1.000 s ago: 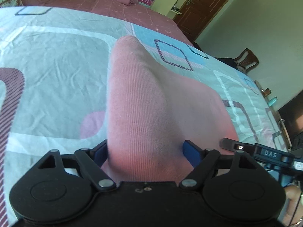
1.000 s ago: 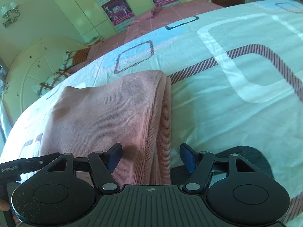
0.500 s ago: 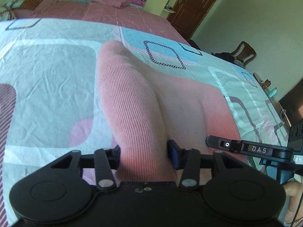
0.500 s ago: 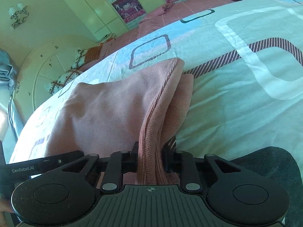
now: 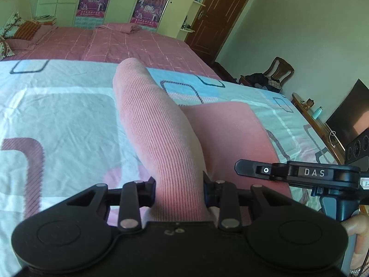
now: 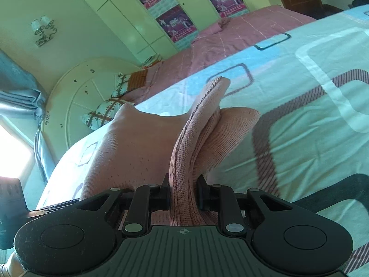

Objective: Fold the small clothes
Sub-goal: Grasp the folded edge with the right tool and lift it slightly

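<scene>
1. Lower centre of the left wrist view: the left gripper [image 5: 179,188] is clenched on a thick ribbed fold of a pink knit garment [image 5: 159,133], which rises from between its jaws toward the upper middle of the frame.
2. Right of that raised fold, the rest of the garment lies flat on a bedsheet [image 5: 64,120] printed with rounded squares.
3. Lower centre of the right wrist view: the right gripper [image 6: 182,195] is grasping a narrow ribbed edge of the same pink knit garment [image 6: 138,143], pinched upright between its jaws.
4. The garment spreads to the left and centre of that frame, over the bedsheet [image 6: 311,120].
5. At the right edge of the left wrist view, the right gripper [image 5: 297,173] shows from the side, marked "DAS".
6. Background, upper frame: a pink checked bedspread [image 5: 138,46], wardrobe doors with posters [image 6: 175,24], a brown door [image 5: 221,16] and a wooden chair [image 5: 280,68].
</scene>
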{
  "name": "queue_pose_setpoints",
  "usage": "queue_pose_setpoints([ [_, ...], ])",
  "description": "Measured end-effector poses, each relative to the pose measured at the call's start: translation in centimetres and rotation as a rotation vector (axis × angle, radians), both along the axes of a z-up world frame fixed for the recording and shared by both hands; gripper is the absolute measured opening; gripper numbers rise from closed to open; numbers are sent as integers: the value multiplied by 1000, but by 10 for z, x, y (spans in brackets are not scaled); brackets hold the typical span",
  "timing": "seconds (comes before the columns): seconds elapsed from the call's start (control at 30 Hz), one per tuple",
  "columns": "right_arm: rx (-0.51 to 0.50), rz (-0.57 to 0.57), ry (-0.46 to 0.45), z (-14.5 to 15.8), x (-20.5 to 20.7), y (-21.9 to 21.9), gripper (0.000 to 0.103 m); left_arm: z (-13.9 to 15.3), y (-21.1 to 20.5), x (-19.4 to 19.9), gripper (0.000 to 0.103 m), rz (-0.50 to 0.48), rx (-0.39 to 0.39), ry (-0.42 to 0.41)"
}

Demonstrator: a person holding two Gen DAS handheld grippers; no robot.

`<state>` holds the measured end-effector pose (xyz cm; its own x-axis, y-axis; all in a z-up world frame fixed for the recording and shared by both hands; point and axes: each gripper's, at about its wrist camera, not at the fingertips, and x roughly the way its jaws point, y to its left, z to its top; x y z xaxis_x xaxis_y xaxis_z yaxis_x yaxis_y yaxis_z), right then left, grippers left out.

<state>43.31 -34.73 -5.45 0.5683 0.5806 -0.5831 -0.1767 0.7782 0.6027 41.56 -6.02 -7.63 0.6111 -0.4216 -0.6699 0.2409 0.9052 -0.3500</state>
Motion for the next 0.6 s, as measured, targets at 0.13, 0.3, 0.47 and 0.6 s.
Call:
queue_pose_setpoints([
  [0.13, 13, 10, -22, 17, -10, 41, 20, 16, 39, -16, 31, 12, 2, -30],
  [0.3, 11, 33, -56, 34, -29, 117, 20, 28, 114, -42, 31, 25, -12, -56],
  [0.47, 1, 4, -61, 42, -60, 208, 20, 33, 205, -65, 31, 4, -29, -53],
  [0.6, 19, 8, -47, 42, -76, 281, 20, 40, 274, -81, 31, 22, -13, -50],
])
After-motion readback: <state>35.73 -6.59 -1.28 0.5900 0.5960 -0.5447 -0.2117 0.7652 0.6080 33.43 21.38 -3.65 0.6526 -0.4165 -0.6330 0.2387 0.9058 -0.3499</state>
